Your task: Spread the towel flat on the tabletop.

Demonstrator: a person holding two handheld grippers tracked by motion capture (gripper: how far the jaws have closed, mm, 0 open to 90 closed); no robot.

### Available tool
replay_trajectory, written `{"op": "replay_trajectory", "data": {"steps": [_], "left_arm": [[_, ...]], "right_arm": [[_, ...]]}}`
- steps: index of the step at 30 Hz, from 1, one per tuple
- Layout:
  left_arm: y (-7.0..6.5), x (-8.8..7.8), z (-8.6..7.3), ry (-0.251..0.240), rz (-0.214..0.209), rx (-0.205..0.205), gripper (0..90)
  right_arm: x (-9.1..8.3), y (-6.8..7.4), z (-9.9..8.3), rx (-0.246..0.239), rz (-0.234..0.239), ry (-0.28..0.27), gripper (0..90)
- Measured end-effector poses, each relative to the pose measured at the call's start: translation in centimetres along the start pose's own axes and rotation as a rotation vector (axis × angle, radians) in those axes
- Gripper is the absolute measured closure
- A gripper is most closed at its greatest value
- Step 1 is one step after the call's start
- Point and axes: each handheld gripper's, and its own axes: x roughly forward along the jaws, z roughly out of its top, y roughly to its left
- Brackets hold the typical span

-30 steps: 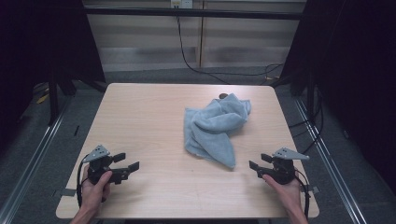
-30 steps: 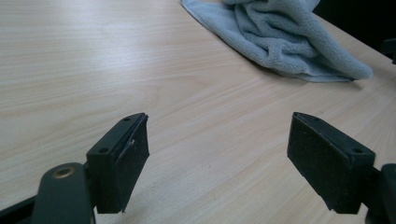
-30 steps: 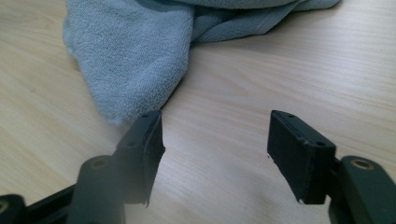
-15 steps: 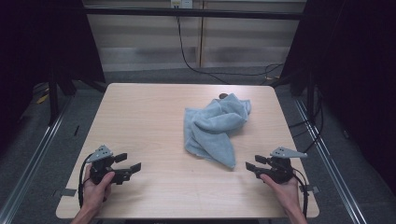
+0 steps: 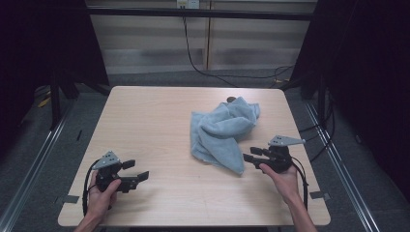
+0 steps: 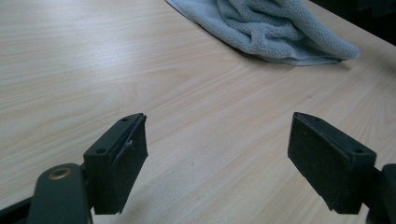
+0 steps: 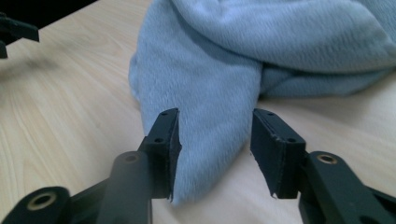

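Observation:
A crumpled light-blue towel [image 5: 225,133] lies right of the middle of the wooden table [image 5: 145,121]. My right gripper [image 5: 249,155] is held low at the towel's near corner, open. In the right gripper view the towel's pointed corner [image 7: 219,121] lies on the table in the gap of the right gripper [image 7: 215,140], and neither pad presses it. My left gripper [image 5: 135,171] rests near the front left of the table, open wide and holding nothing. The left gripper view shows the left gripper [image 6: 217,140] over bare wood, with the towel [image 6: 275,28] far ahead.
A small dark object [image 5: 231,99] peeks out behind the towel's far edge. Metal rails [image 5: 338,159] and cables run along the floor beside the table. The other gripper [image 7: 14,32] shows at the top left of the right gripper view.
My right gripper has moved forward and left, up to the towel's near corner. The left gripper has hardly moved.

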Motion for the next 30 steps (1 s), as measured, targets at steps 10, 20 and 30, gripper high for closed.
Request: {"op": "replay_trajectory", "data": {"steps": [10, 20, 30], "left_arm": [[0.0, -0.3, 0.1, -0.010, -0.005, -0.011, 20.0], [-0.1, -0.3, 0.1, -0.008, 0.006, 0.000, 19.6], [-0.2, 0.8, 0.3, 0.010, 0.031, -0.003, 18.6]], "right_arm": [[5.5, 0.6, 1.0, -0.037, 0.064, 0.058, 33.2], [9.3, 1.3, -0.3, -0.112, 0.017, 0.148, 28.8], [9.1, 2.6, -0.8, -0.104, 0.090, 0.163, 66.0]]}}
